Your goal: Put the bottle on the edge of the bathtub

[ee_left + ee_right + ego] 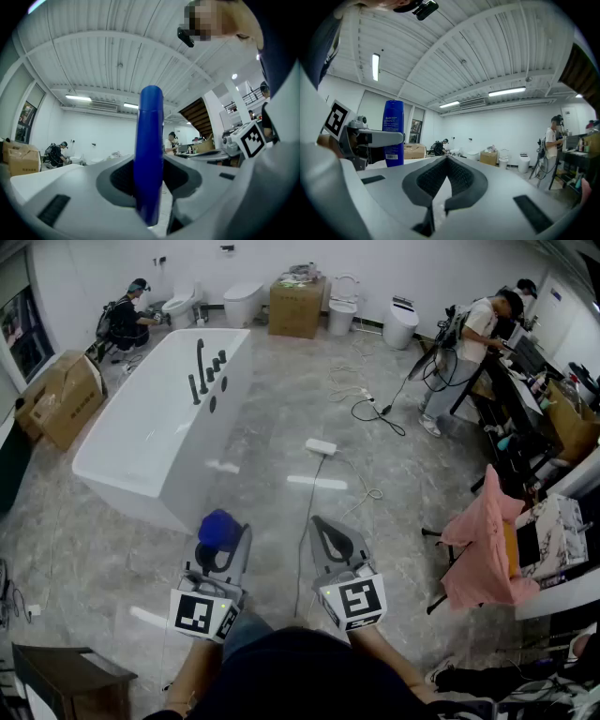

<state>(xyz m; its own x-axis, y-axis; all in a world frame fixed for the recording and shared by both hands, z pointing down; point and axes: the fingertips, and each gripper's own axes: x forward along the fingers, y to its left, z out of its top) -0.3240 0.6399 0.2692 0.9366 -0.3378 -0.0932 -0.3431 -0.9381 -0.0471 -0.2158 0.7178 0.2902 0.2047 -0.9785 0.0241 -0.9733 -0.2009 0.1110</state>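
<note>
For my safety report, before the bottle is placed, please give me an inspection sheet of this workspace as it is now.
Surface: glossy grey floor.
Job's things: blue bottle, upright; white bathtub ahead on the left, black taps on its rim.
Clutter: cardboard boxes; pink cloth.
Grippers: left gripper shut on the bottle; right gripper shut, empty.
Cables: power strip with a white cable; black cable farther off.
Surroundings: toilets along the far wall; people at the far left and at the right.

a workshop-like test room, with a freestanding bathtub (pixel 202 470), loose toilets (pixel 244 302), cardboard boxes (pixel 295 307) and a cluttered workbench (pixel 511 399).
</note>
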